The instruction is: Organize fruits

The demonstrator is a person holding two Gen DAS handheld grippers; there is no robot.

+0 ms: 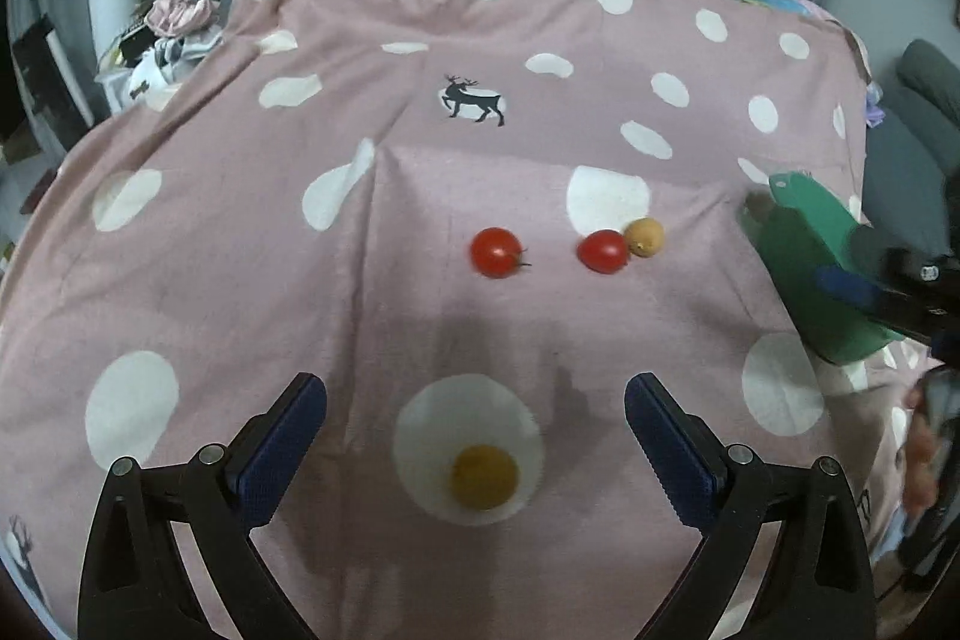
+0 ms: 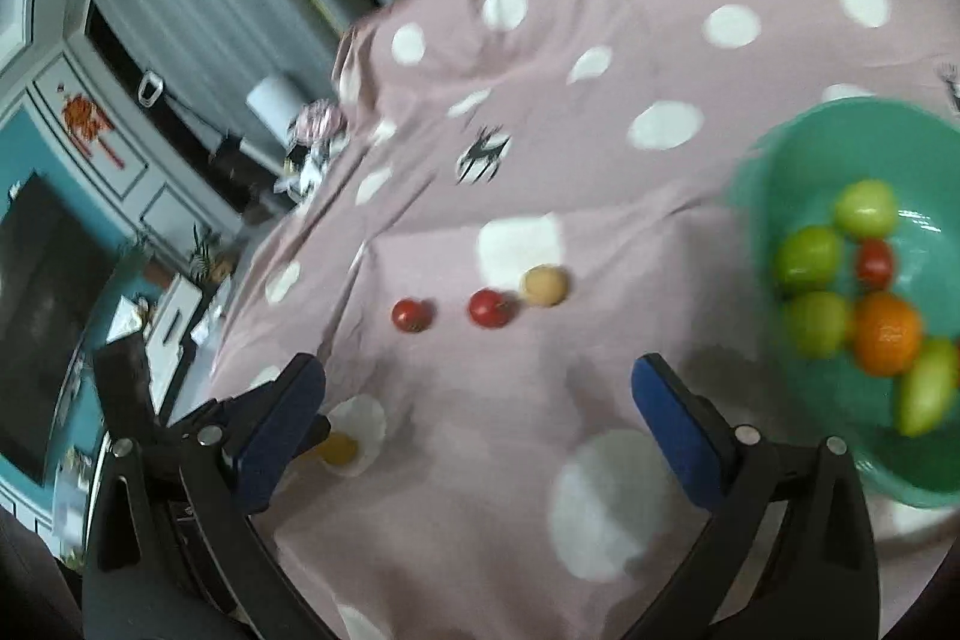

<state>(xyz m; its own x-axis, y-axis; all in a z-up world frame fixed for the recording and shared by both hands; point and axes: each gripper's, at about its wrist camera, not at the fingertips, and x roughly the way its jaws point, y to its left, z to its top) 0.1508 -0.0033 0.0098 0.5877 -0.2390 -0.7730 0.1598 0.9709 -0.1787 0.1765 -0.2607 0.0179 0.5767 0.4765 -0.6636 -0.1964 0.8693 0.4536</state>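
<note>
Left tongs: I am holding my left gripper [image 1: 476,436] spread wide with nothing in it, both blue pads hovering over the spotted cloth [image 1: 240,232].

Nearest fruit: the yellow fruit [image 1: 485,469] is lying on a white dot directly between my left pads, slightly nearer me than their tips. It looks round, so I am seeing no long axis to line up with.

Fruits ahead: a left tomato [image 1: 495,252] is sitting straight ahead of the left gripper; a right tomato [image 1: 603,250] is lying to its right, touching or just beside a tan fruit [image 1: 644,237].

Right tongs: I am holding my right gripper [image 2: 478,427] spread as well, carrying nothing; the view is blurred.

Bowl: the green bowl [image 2: 780,148] is lying to the right of my right gripper, already holding green fruits, an orange and a small red one. In the left view it is showing at the far right edge, partly hidden by my other tool.

Which hand: I am judging the left one better placed for the yellow fruit, since that fruit is lying at my right gripper's far left, just beside its left pad.

Coming move: I am expecting to lower slightly, draw back a little and close.
</note>
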